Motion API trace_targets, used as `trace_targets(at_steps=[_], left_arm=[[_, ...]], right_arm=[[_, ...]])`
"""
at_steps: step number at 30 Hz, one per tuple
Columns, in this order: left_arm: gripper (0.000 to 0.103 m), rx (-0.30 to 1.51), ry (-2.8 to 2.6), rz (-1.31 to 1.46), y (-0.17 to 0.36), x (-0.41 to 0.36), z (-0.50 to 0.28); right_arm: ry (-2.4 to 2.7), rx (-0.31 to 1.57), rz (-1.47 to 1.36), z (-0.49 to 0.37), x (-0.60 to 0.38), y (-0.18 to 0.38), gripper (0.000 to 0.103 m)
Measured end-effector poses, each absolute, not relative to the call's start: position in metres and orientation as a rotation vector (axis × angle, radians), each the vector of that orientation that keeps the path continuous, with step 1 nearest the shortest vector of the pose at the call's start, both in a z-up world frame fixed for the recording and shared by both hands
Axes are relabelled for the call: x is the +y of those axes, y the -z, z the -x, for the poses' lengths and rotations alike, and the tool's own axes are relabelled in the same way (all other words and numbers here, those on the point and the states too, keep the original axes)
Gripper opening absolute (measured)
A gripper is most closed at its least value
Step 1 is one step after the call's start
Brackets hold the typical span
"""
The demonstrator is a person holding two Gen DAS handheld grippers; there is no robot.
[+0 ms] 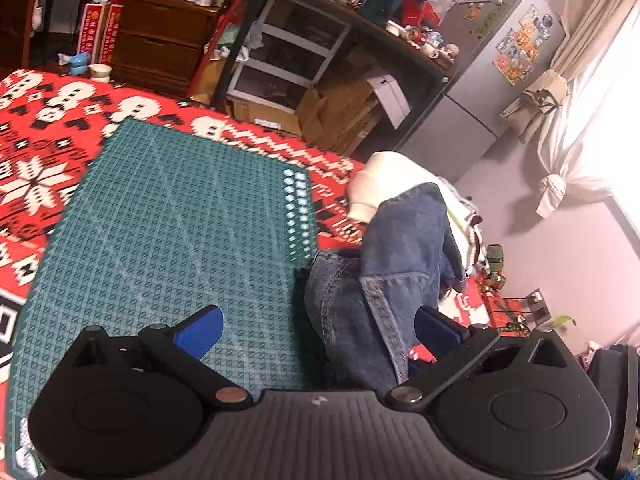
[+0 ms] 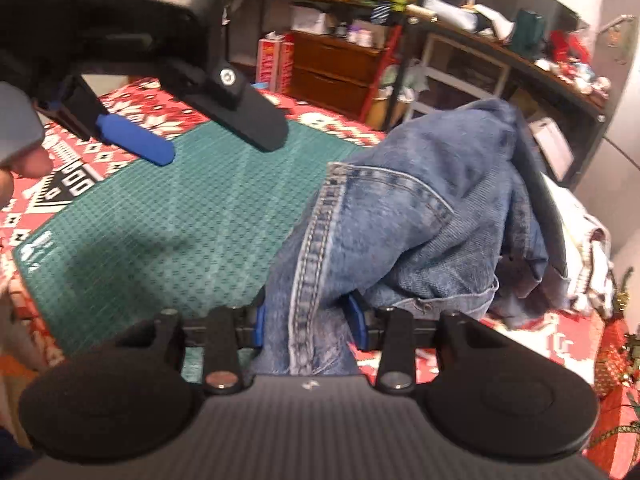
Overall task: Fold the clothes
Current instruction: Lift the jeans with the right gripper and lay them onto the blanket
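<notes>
A pair of blue jeans (image 2: 420, 208) is bunched up and lifted at the right edge of the green cutting mat (image 2: 160, 220). My right gripper (image 2: 309, 322) is shut on a seamed fold of the denim, which fills the gap between its blue pads. My left gripper (image 1: 318, 316) is open, its fingers spread wide above the mat (image 1: 180, 220). The jeans (image 1: 400, 248) hang between its fingers, near the right one, and I see no pad touching them. In the right wrist view the left gripper (image 2: 222, 149) hovers at the upper left over the mat.
The mat lies on a red and white patterned cloth (image 1: 40, 120). White garments (image 1: 384, 176) are piled behind the jeans at the table's right end. Behind the table stand wooden drawers (image 1: 160, 40), a cluttered shelf unit (image 1: 300, 52) and a grey fridge (image 1: 500, 64). A person's hand (image 2: 24, 160) shows at the left.
</notes>
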State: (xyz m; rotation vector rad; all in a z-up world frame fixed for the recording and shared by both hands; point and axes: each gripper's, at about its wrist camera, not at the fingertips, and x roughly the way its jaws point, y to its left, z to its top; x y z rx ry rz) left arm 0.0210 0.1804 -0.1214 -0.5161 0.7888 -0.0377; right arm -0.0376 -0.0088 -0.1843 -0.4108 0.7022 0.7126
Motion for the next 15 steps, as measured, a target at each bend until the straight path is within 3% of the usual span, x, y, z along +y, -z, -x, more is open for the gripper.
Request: trace_targets(at_steps=[2,9,15], left_arm=[[0.103,0.804,0.020,0.517,0.125,0.185,-0.017],[0.103,0.831,0.000,0.529,0.128,0.189,-0.018],[0.103,0.818,0.029,0.477,0.116,0.174,-0.032]], right_arm=[[-0.727,0.714,0.401,0.043,-0.004,0.185,0.050],[-0.754,0.748,0.312,0.059,-0.011,0.168,0.059],[-0.731,0.728,0.237,0.070,-0.053,0.133,0.078]])
